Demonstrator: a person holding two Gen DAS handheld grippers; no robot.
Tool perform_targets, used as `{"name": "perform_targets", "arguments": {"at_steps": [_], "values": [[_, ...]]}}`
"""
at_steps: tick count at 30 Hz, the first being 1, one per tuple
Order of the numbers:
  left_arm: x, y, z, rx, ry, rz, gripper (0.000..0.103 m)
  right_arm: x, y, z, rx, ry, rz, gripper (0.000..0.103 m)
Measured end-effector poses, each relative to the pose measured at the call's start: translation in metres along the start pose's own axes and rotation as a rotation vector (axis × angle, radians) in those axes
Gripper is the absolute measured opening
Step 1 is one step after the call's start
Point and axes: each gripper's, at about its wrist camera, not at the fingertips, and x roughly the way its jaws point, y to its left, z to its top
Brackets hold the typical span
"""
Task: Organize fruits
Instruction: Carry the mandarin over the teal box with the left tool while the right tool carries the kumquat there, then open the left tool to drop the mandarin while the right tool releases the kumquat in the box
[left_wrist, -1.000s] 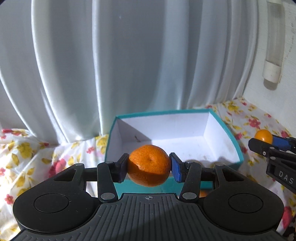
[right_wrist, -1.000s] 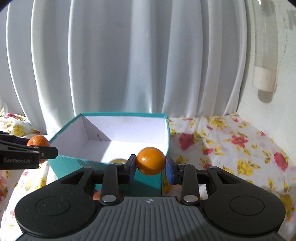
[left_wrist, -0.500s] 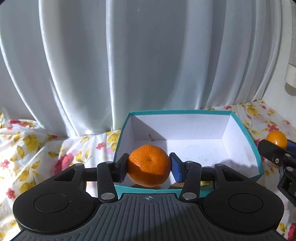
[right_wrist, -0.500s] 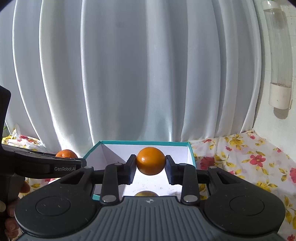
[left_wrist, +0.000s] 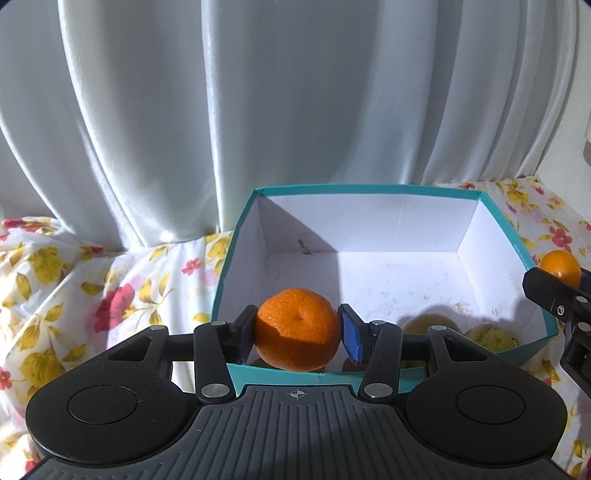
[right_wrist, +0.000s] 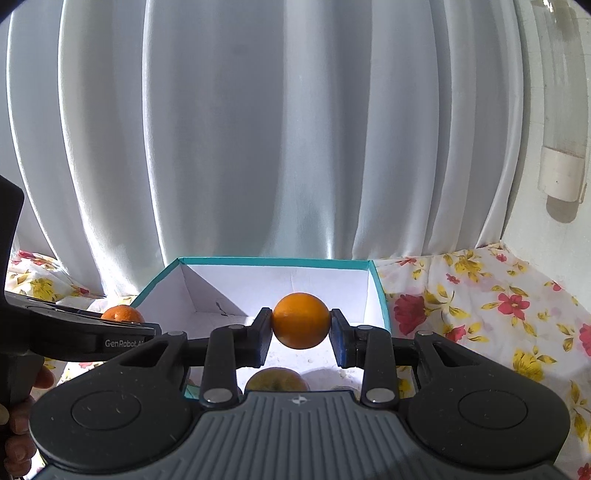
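Observation:
My left gripper (left_wrist: 298, 329) is shut on a dimpled mandarin (left_wrist: 295, 325) and holds it over the near left corner of the teal box (left_wrist: 369, 190), whose inside is white. My right gripper (right_wrist: 300, 331) is shut on a smooth orange (right_wrist: 301, 319) above the box (right_wrist: 273, 262). The orange also shows at the right edge of the left wrist view (left_wrist: 559, 266), and the mandarin at the left of the right wrist view (right_wrist: 122, 314). Yellowish fruits (left_wrist: 430, 324) lie in the box's near right part; one shows below my right gripper (right_wrist: 275, 380).
A floral cloth (left_wrist: 92, 288) covers the surface around the box. White curtains (right_wrist: 295, 129) hang close behind the box. A white wall with a pipe (right_wrist: 561, 110) stands at the right. A hand (right_wrist: 22, 413) holds the left gripper.
Both grippers have risen and moved in over the box with their fruits held. The box now sits centred and seen more from above, and the fruits on its floor have come into view.

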Motion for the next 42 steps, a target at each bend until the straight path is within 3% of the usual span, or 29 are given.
{"name": "perform_targets", "arguments": {"at_steps": [8,42], "values": [[0.014,0.002,-0.004,-0.005,0.035,0.010,0.052,0.017,0.001,-0.006,-0.019,0.030,-0.015,0.032],[0.026,-0.001,-0.004,0.002,0.046,0.004,0.052,0.052,-0.003,-0.024,-0.036,0.108,-0.060,0.032]]}}
